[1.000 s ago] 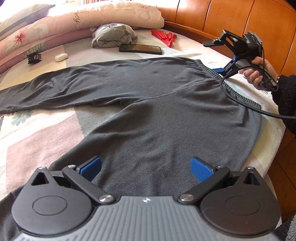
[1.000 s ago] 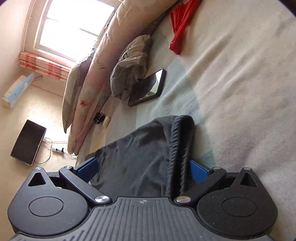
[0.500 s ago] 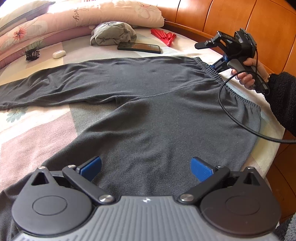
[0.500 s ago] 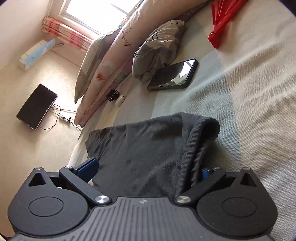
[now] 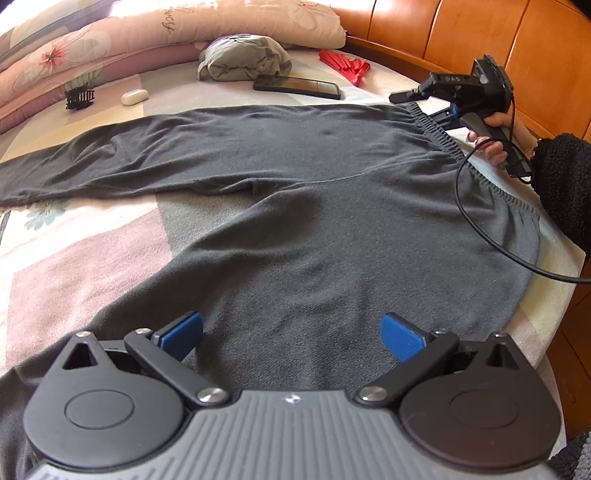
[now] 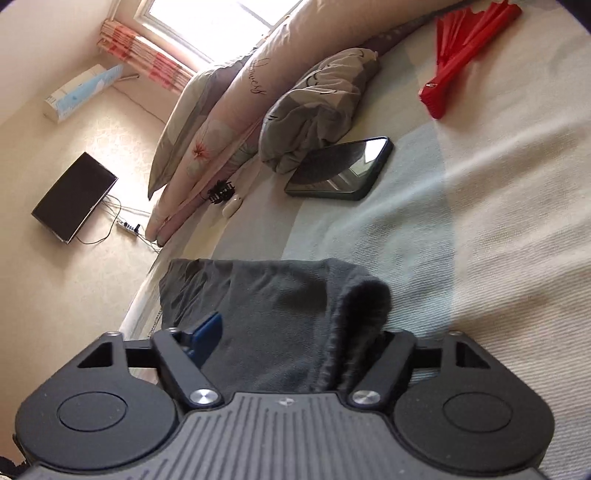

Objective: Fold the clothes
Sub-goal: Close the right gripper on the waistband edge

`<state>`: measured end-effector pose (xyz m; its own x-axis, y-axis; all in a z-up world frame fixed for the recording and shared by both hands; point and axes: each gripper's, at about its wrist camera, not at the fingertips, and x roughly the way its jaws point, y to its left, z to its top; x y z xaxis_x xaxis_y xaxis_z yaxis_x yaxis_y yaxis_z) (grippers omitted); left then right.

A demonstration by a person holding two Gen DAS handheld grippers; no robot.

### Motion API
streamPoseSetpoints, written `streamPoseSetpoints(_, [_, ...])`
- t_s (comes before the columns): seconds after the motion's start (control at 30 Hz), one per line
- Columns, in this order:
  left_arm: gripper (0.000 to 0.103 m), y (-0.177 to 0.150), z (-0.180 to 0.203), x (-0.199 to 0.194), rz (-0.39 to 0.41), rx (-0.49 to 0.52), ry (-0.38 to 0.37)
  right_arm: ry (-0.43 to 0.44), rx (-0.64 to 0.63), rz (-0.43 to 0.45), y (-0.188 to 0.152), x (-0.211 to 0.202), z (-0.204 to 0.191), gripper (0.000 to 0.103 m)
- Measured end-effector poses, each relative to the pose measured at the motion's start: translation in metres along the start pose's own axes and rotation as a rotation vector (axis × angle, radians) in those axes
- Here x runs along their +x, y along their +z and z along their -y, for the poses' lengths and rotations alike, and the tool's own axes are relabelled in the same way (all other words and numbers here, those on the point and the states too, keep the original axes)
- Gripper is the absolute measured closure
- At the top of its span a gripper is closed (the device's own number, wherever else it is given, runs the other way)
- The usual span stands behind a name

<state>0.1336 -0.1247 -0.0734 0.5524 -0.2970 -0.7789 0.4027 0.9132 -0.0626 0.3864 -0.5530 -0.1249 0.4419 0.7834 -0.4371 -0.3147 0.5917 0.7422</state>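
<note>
Dark grey trousers (image 5: 314, 221) lie spread flat on the bed, legs running off to the left. My left gripper (image 5: 291, 330) hovers open over the near leg, with only flat cloth below its blue pads (image 5: 400, 338). At the far right a person's hand holds my right gripper (image 5: 417, 105) at the far corner of the ribbed waistband (image 5: 436, 129). In the right wrist view the right gripper (image 6: 295, 332) has its jaws closing, with the bunched waistband (image 6: 365, 302) and trouser cloth (image 6: 277, 295) between them. Its right pad is hidden behind the fold, and the left pad (image 6: 208, 330) stands apart from it.
Beyond the trousers lie a phone (image 5: 297, 86), a red folding fan (image 5: 345, 66), a grey cloth bundle (image 5: 243, 62), a hair claw (image 5: 79, 98) and a white case (image 5: 135, 96). Pillows (image 5: 166, 29) line the back, below the wooden headboard (image 5: 443, 33). A black cable (image 5: 480, 229) crosses the waistband.
My right gripper has rolled and slid along the waistband corner, and its jaws have narrowed around the bunched cloth. The left gripper has kept still.
</note>
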Motion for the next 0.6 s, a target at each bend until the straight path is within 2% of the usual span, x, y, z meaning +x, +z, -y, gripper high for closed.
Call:
streamPoseSetpoints(0.07, [0.001,-0.001,0.0,0.0,-0.003,-0.003,0.001,-0.035,0.043,0.002,0.002,-0.001,0.011,0.079])
streamPoseSetpoints(0.13, [0.001,-0.003,0.0,0.0,-0.007,-0.005,0.002,-0.061,0.066,0.003,0.002,0.001,0.017,0.091])
streamPoseSetpoints(0.43, [0.001,0.0,0.007,0.004,-0.019,0.024,0.004,-0.051,0.038,0.016,0.005,0.015,0.013,0.091])
streamPoseSetpoints(0.6, [0.001,0.0,0.008,0.006,-0.027,0.026,0.01,-0.091,-0.026,0.028,0.002,0.015,0.004,0.093])
